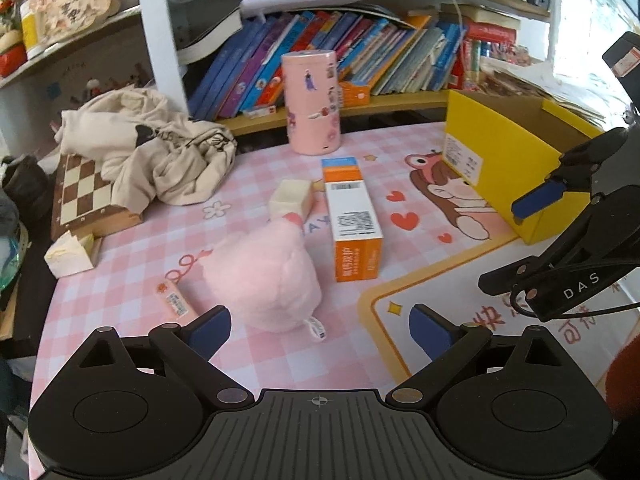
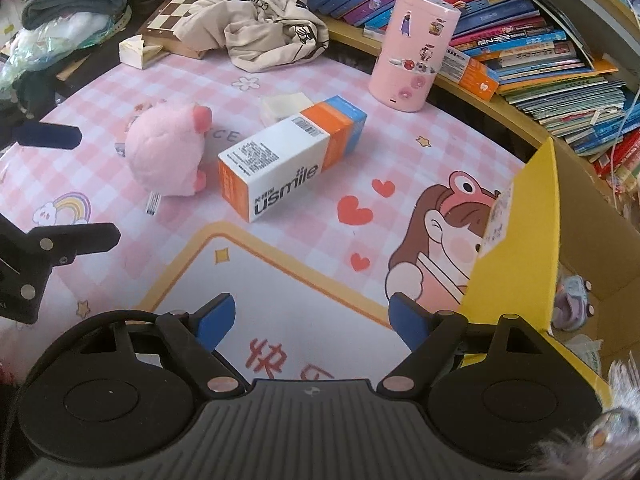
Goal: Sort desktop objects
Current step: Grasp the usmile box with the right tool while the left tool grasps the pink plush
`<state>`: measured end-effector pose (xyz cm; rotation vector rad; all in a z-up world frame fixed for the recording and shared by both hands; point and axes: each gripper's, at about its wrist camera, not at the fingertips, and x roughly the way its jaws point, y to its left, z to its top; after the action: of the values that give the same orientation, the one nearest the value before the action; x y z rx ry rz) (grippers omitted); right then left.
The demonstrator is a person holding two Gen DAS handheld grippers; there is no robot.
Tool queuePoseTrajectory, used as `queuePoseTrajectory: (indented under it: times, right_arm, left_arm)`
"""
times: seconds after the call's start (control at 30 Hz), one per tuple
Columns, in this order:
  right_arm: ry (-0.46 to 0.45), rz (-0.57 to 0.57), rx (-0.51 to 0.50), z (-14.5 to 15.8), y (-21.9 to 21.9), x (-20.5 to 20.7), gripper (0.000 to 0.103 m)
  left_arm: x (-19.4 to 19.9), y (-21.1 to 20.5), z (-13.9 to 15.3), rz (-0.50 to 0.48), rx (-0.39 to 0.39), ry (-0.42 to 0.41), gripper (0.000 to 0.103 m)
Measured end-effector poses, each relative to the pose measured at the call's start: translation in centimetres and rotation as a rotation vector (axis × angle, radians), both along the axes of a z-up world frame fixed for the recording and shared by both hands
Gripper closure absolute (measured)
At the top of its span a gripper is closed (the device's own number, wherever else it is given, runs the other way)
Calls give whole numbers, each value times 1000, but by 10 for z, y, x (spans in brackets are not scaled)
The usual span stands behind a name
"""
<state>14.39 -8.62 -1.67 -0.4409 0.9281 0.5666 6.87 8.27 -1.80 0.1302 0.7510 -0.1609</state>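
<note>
Pink plush pig (image 1: 266, 276) lies on the tabletop (image 1: 120, 264) just ahead of the left tongs (image 1: 320, 330), gaping wide and empty; right tongs (image 2: 312, 320) likewise wide, holding nothing. At one o'clock: usmile carton (image 1: 352, 220), then yellow box (image 1: 504, 168). Risk, I judge: closing tongs could nudge the carton or squeeze only fluff, dropping the pig

Two downward wrist views, shared pink desk mat (image 1: 256, 184).

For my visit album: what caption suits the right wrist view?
Open right gripper hovers over a pink checked desk mat, facing a usmile box, pink plush toy and yellow box.
</note>
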Motion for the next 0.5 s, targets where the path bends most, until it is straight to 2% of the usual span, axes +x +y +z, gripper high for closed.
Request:
queuePoseTrajectory:
  times: [0.2,0.5]
  right_arm:
    - [59,-38,75,-2,11,16,19]
    - [82,-47,99,-3,36,42,19]
  left_arm:
    - [12,7,-5,24,-6,-1,5]
    - [33,15,-14,40,11,-6,5]
